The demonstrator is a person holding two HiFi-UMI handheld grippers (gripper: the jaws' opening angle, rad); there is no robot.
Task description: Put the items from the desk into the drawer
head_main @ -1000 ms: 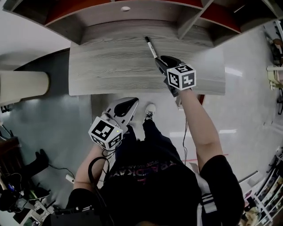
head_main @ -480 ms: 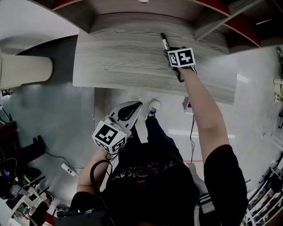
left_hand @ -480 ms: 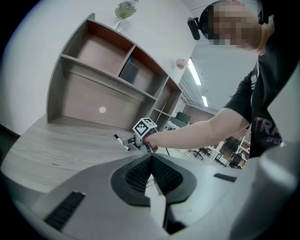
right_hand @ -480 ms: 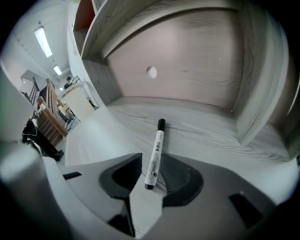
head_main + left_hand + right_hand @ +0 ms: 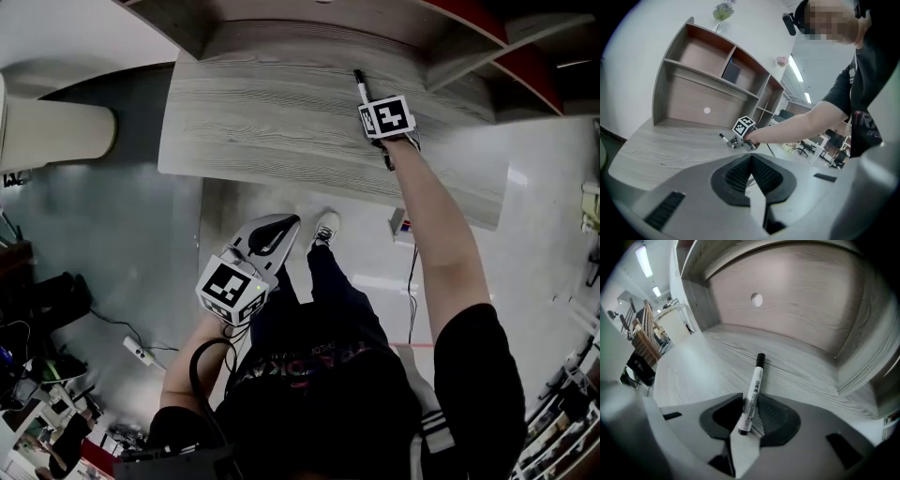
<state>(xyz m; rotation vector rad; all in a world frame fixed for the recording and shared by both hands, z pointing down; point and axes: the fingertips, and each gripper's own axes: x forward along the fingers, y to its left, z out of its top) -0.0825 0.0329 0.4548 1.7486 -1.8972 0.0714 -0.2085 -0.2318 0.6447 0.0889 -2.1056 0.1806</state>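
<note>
While lying on the desk (image 5: 281,122), marker (image 5: 757,376) is sitting between right gripper (image 5: 751,398) jaws, parted, untouching, just now closing. Left gripper (image 5: 751,157) is hanging closed, empty.

Your desk (image 5: 272,122) is matt, grey-grained wood; the marker (image 5: 753,392) looks like smooth white plastic, black at its far end.

1. Before me runs a desk (image 5: 281,122) of pale grey wood grain, its front edge curved.
2. At its back I see a hutch of shelves (image 5: 708,56), lined reddish brown, with a round hole (image 5: 756,299) in the back panel.
3. Under me the floor (image 5: 122,244) is glossy grey and catches the light.
4. To my left the wall (image 5: 637,47) is white; beyond the desk, strip lights (image 5: 794,75) run along the ceiling over distant office chairs (image 5: 804,150).
</note>
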